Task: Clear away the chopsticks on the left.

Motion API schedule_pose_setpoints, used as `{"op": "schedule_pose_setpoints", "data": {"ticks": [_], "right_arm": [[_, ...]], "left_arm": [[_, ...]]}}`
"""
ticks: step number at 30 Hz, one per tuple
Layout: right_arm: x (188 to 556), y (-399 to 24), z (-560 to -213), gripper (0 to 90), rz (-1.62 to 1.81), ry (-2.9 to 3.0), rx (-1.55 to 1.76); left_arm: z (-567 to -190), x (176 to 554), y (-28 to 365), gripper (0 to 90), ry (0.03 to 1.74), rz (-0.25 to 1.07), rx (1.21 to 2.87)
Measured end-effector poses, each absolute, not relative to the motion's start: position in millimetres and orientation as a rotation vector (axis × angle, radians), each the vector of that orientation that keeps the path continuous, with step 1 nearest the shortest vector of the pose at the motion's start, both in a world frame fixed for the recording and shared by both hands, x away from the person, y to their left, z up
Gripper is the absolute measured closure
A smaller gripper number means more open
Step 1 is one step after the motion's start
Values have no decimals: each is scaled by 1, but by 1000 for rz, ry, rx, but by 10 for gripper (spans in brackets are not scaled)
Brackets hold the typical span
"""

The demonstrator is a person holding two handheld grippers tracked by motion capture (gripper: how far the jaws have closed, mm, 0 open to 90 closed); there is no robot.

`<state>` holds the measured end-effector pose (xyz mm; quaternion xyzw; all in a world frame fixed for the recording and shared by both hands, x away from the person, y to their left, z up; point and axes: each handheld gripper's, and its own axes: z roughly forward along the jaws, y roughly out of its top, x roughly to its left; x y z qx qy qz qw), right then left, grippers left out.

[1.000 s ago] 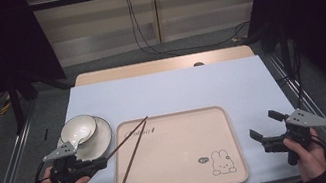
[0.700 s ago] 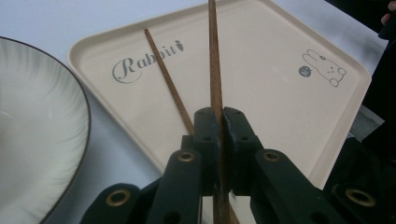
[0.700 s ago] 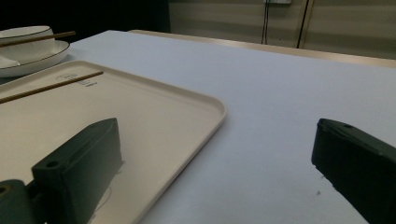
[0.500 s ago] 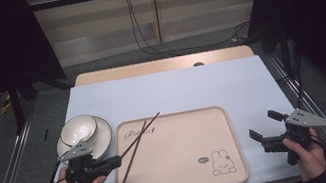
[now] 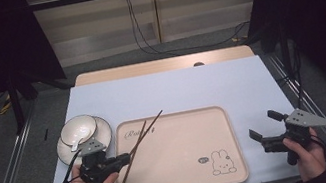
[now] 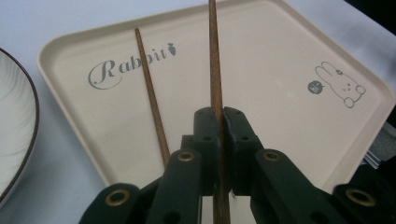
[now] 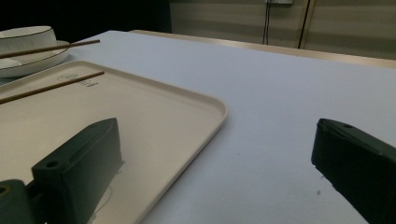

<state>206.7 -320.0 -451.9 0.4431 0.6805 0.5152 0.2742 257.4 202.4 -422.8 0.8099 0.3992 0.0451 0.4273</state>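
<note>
From the high view, the left gripper [image 5: 121, 161] pinches a pair of dark brown wooden chopsticks [image 5: 144, 132] near their lower ends, and the sticks splay forward from its fingertips over the near-left corner of the beige rectangular plastic tray with the rabbit print [image 5: 187, 181]; a white ceramic bowl on a matching dark-rimmed plate [image 5: 78, 128] sits just behind and to the left of that gripper. The right gripper [image 5: 263, 134] hovers off the tray's right edge – jaws wide, nothing between them. In the left gripper view, one stick [image 6: 214, 70] is clamped squarely between the closed pads while the other [image 6: 150, 93] runs loose to their left, probably only lightly caught – so lower gently and level, tips well inside the tray's rim, before letting go. In the right gripper view, the spread jaws stay clear beside the tray [image 7: 205, 100].
</note>
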Motion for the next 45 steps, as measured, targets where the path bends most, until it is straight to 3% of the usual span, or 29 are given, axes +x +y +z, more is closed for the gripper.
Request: {"op": "schedule_pose_setpoints", "data": {"ticks": [26, 45], "right_arm": [[207, -320, -452, 15, 1386, 1832, 1186], [207, -319, -452, 15, 1385, 1836, 1187]], "left_arm": [[-450, 256, 186, 844, 1245, 168, 2063], [-462, 261, 175, 839, 1279, 152, 2104]]}}
